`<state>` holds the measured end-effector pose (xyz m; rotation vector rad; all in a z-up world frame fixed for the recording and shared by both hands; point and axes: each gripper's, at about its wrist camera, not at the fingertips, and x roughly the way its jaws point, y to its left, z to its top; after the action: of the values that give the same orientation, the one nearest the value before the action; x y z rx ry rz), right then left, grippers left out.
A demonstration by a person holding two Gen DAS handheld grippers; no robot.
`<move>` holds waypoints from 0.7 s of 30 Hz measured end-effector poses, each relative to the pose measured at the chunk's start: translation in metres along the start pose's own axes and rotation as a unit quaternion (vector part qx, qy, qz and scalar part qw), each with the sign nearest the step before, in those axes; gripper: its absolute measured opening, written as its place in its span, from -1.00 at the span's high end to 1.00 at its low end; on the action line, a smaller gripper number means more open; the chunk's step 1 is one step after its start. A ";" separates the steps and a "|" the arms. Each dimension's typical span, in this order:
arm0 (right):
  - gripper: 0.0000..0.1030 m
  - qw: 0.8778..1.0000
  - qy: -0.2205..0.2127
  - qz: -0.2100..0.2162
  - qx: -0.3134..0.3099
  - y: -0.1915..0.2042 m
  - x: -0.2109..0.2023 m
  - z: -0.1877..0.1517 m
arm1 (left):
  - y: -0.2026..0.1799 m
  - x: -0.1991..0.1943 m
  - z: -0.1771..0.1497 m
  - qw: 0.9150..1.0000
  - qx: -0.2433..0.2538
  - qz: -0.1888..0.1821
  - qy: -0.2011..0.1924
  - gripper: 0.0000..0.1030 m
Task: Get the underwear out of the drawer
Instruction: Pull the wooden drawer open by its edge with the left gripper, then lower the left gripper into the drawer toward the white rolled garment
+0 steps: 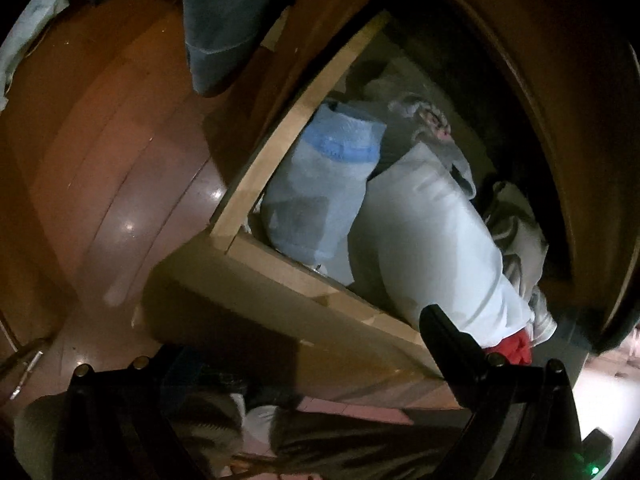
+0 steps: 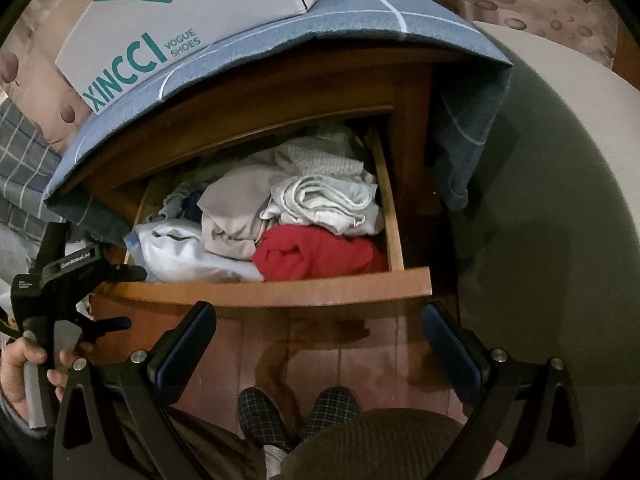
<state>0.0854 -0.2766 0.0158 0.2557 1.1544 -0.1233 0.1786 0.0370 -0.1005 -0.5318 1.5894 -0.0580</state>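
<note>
Lying crumpled at the near right corner of the open drawer (image 2: 412,276), straight ahead of my right gripper (image 2: 318,346), the red garment (image 2: 316,254) is my best guess at the underwear, though which piece truly is underwear I cannot tell. It looks soft, light and limp: it should bunch rather than slide, and a raised fold on its top is the place I would pinch, not a flat span. Beyond it sits a rolled white cloth (image 2: 328,202); to its left a beige piece (image 2: 232,216) and a white bag-like bundle (image 2: 180,252), all touching. My right gripper stands wide open and empty, short of the drawer front. My left gripper (image 2: 96,292), held in my hand (image 2: 28,376), reaches the drawer's left front corner; its fingers look parted and hold nothing. A shoe box (image 2: 180,20) rests on the blue cloth (image 2: 360,20) above.
</note>
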 end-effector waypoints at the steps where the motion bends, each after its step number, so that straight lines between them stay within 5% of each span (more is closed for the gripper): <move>1: -0.98 1.000 0.001 -0.001 -0.003 0.000 0.000 0.002 | 0.004 0.006 -0.005 1.000 -0.001 -0.003 0.003 -1.00; 17: -0.98 0.999 0.029 -0.008 -0.034 -0.001 0.000 0.033 | -0.031 0.005 -0.004 0.994 0.073 0.078 -0.013 -1.00; 21: -0.98 0.997 0.051 -0.021 -0.050 0.000 0.010 0.052 | -0.028 0.005 0.002 0.995 0.070 0.075 -0.010 -1.00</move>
<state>0.1355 -0.2896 0.0268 0.1513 1.2633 -0.0903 0.1891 0.0110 -0.0952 -0.3022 1.5888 -0.0507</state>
